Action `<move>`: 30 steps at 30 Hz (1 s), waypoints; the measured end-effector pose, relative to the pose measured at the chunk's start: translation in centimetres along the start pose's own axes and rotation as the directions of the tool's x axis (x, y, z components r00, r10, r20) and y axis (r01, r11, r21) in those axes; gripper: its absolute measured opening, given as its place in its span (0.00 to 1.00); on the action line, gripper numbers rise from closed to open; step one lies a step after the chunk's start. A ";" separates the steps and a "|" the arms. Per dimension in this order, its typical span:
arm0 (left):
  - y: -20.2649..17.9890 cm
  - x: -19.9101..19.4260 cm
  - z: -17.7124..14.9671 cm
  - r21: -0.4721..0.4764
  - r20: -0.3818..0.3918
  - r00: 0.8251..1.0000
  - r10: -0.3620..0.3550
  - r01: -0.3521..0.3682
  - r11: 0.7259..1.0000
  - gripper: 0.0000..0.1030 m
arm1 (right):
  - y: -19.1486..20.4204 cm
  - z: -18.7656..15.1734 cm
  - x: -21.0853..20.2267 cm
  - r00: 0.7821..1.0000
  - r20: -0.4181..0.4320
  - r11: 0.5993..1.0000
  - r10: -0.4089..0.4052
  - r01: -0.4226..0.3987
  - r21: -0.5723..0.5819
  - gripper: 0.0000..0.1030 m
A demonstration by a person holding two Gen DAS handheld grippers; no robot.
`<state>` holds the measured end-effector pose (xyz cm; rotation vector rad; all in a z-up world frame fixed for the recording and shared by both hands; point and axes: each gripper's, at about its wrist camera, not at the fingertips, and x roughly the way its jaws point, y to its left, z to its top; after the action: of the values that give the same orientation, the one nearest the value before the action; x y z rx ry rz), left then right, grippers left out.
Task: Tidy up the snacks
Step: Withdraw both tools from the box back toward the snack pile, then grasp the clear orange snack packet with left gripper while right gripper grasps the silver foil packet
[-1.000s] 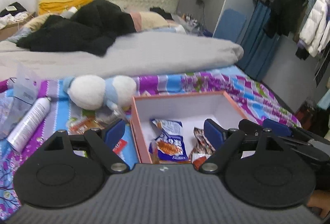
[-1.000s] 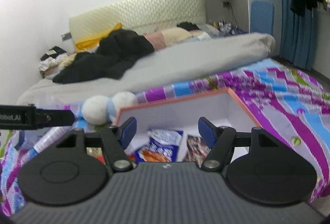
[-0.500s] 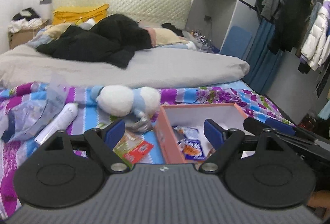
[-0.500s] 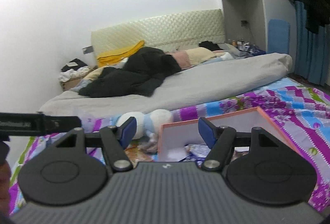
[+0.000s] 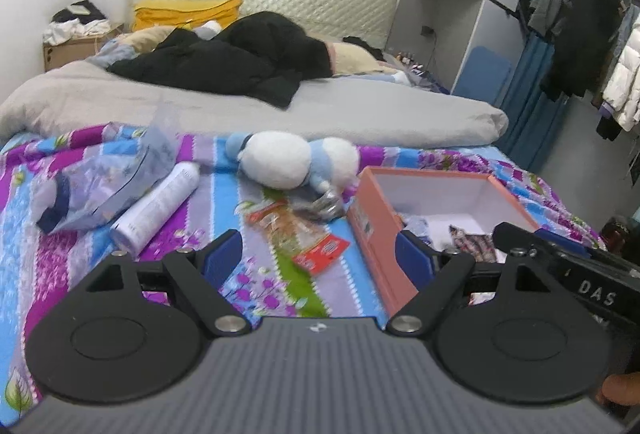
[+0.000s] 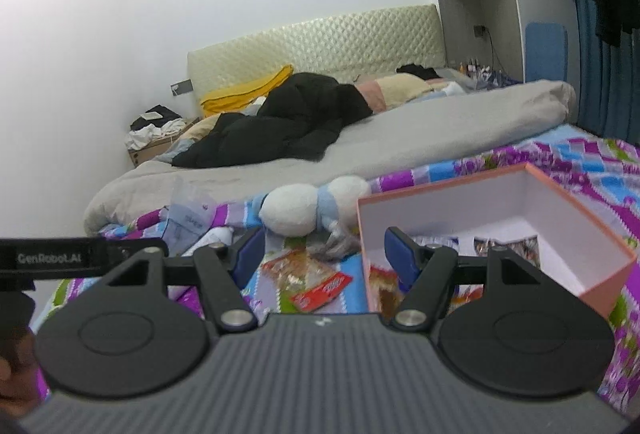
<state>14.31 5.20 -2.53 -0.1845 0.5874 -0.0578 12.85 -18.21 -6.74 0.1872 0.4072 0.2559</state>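
An open pink box with white inside sits on the patterned bedspread and holds several snack packets; it also shows in the right wrist view. A clear snack packet with a red label lies on the bedspread left of the box, also in the right wrist view. A crumpled silver wrapper lies beside it. My left gripper is open and empty above the packet. My right gripper is open and empty, over the box's left wall.
A white and blue plush toy lies behind the packet. A white spray can and a clear plastic bag lie to the left. A grey duvet with black clothes covers the far bed. Clothes hang at the right.
Both grippers have pulled back and swung left from over the box. The loose packet now sits between my left fingers. Both stay open and empty.
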 end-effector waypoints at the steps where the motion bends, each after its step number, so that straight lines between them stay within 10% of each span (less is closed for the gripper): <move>1: 0.5 0.0 -0.5 -0.010 -0.006 1.000 -0.003 0.003 1.000 0.84 | 0.3 -0.4 0.0 1.000 -0.003 1.000 0.001 -0.001 -0.004 0.66; 17: 4.2 2.3 -9.5 -0.184 -0.125 0.991 -0.042 0.019 0.983 0.84 | 3.6 -4.8 2.0 0.988 -0.149 0.983 0.045 -0.070 -0.167 0.66; 30: 6.1 11.9 -9.1 -0.136 -0.163 0.985 -0.054 0.032 0.990 0.89 | 2.5 -3.6 10.5 0.955 -0.282 0.907 0.087 -0.193 -0.374 0.66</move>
<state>19.13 8.45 -17.62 -0.3242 0.7545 -0.0769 20.10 -12.40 -13.28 -0.2228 0.5934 0.5047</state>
